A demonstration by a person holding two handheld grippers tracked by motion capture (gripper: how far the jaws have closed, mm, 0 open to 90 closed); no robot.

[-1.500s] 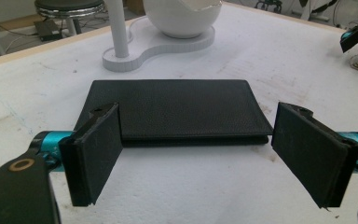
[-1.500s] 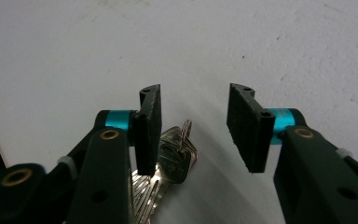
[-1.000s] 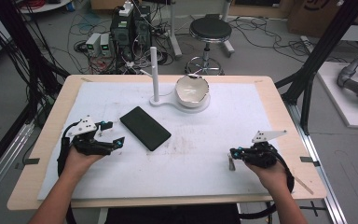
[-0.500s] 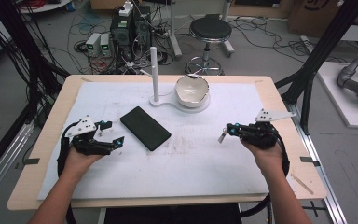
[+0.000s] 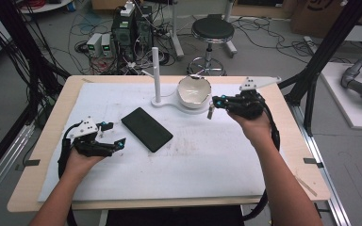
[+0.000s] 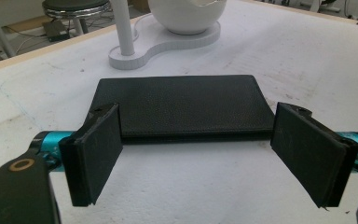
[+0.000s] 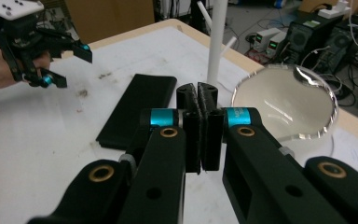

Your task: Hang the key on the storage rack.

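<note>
**The black case lies right in front of my left gripper**

The black case (image 5: 147, 129) lies flat on the white table cover (image 5: 217, 169), near the middle and a bit to the left. In the high view its long side runs on a slant, from up-left to down-right. My left gripper (image 5: 115, 143) sits low on the cover just beside the case's near left edge and points at it. The left gripper is much the nearer one.

In the left gripper view the case (image 6: 179, 107) lies across in front of me, long side running left to right. The left gripper's (image 6: 200, 154) two jaws stand wide apart with nothing between them. The case is just past the pads (image 6: 95, 149), not between them yet. It looks about as long as the gap, so I think a grab across the long side would be tight. The short side may be easier.

My right gripper (image 5: 210, 111) is up in the air, off to the right, close to the white bowl (image 5: 194, 90) on its white stand (image 5: 156, 70). It points left. In the right gripper view its jaws are pressed together, holding nothing, with the bowl (image 7: 284, 105) just past them on the right and the case (image 7: 137, 109) farther off to the left.
</note>
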